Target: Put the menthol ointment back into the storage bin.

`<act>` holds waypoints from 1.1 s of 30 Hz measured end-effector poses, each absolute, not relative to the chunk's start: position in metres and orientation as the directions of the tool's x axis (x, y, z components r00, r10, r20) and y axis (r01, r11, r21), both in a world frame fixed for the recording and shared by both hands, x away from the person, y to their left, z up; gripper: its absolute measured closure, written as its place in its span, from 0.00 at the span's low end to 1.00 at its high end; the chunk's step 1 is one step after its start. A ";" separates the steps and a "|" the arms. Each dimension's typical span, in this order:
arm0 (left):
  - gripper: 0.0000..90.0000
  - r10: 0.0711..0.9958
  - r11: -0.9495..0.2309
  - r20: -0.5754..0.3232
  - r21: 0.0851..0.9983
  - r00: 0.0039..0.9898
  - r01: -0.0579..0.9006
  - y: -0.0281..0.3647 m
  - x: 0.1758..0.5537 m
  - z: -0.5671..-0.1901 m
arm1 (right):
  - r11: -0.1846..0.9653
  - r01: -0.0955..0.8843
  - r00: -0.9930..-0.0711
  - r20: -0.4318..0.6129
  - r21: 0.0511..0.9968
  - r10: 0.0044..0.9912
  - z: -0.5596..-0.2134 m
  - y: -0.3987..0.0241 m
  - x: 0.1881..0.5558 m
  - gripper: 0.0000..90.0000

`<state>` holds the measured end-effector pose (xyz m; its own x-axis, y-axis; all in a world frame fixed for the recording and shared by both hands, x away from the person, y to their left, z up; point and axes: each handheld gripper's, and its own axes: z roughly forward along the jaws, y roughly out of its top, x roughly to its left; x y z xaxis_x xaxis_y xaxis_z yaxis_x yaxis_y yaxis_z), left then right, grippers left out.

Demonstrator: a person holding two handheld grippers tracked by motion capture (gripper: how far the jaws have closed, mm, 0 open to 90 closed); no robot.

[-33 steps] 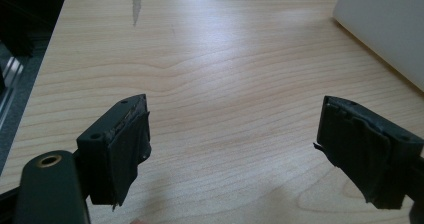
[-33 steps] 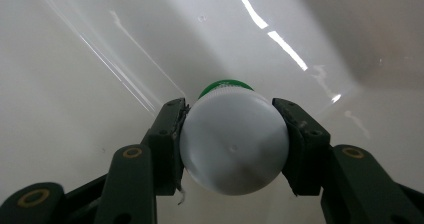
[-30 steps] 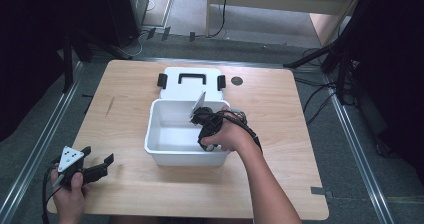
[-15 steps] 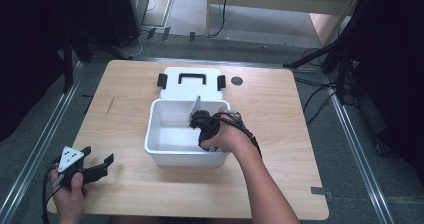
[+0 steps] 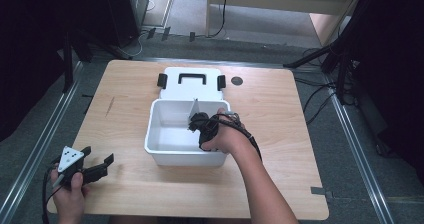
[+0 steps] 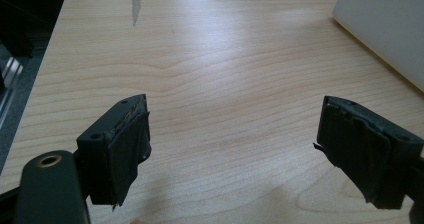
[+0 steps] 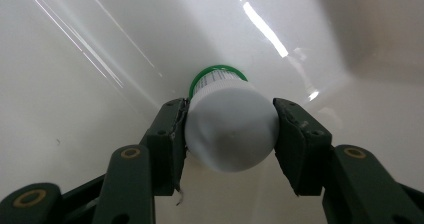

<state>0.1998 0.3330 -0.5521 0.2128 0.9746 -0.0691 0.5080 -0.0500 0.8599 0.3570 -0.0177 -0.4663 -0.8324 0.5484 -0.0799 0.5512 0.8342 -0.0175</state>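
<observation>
High view shows a pale wooden table [image 5: 310,134] with an open white bin [image 5: 165,151] near its middle and a white lid [image 5: 190,86] with a black handle and black clips lying flat just behind it, touching the bin's far rim. Beside the lid, a small dark round spot [image 5: 237,80] marks the tabletop. The person's right hand [image 5: 222,136] reaches over the bin's right wall, and the right tongs [image 5: 196,122] point down into the bin, close to a thin upright divider [image 5: 194,110] that rises from its floor. Right gripper view looks along those tongs [image 7: 227,134]: they are clenched on a small white bottle [image 7: 231,131], one black pad against each side of its rounded body. The bottle's green-ringed end [image 7: 217,74] faces away toward the glossy white floor of the bin [image 7: 90,84]; whether it touches that floor I cannot tell. At the near left corner of the table, well apart from the bin, the left hand [image 5: 67,191] holds the left tongs [image 5: 97,165] low over the wood. Left gripper view shows these tongs [image 6: 232,149] released, the two black pads spread wide with bare table [image 6: 225,59] between them and a white wall of the bin [image 6: 385,29] at the upper right.
</observation>
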 end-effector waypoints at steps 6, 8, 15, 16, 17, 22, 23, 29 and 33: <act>0.17 0.975 -0.048 -0.071 0.860 0.212 0.508 0.333 0.200 -0.552 | 0.834 0.551 -0.832 -0.073 0.000 0.550 -0.464 -0.019 0.357 0.55; 0.17 0.975 -0.047 -0.071 0.860 0.211 0.508 0.333 0.200 -0.552 | 0.835 0.550 -0.833 -0.074 0.010 0.549 -0.463 -0.019 0.356 0.55; 0.17 0.975 -0.048 -0.071 0.859 0.211 0.509 0.332 0.200 -0.552 | 0.836 0.545 -0.834 -0.061 0.068 0.549 -0.443 -0.020 0.352 0.50; 0.17 0.975 -0.048 -0.071 0.859 0.211 0.509 0.332 0.200 -0.552 | 0.836 0.545 -0.834 -0.061 0.068 0.549 -0.443 -0.020 0.352 0.50; 0.17 0.975 -0.048 -0.071 0.859 0.211 0.510 0.332 0.200 -0.552 | 0.835 0.546 -0.833 -0.057 0.074 0.550 -0.439 -0.020 0.351 0.49; 0.17 0.975 -0.045 -0.072 0.861 0.209 0.507 0.332 0.200 -0.552 | 0.831 0.542 -0.833 -0.049 0.122 0.550 -0.418 -0.021 0.347 0.46; 0.17 0.975 -0.045 -0.073 0.861 0.211 0.507 0.332 0.200 -0.552 | 0.830 0.539 -0.833 -0.053 0.140 0.550 -0.409 -0.022 0.346 0.46; 0.17 0.974 -0.047 -0.073 0.859 0.213 0.509 0.333 0.200 -0.552 | 0.818 0.545 -0.826 -0.052 0.180 0.562 -0.389 -0.030 0.344 0.43; 0.17 0.974 -0.046 -0.075 0.859 0.214 0.510 0.333 0.200 -0.552 | 0.782 0.568 -0.802 -0.040 0.258 0.596 -0.372 -0.045 0.344 0.39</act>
<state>0.2003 0.3330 -0.5521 0.2137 0.9740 -0.0754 0.5102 -0.0455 0.8589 0.3441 -0.0448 -0.3720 -0.8022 0.5958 -0.0402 0.5676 0.7817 0.2584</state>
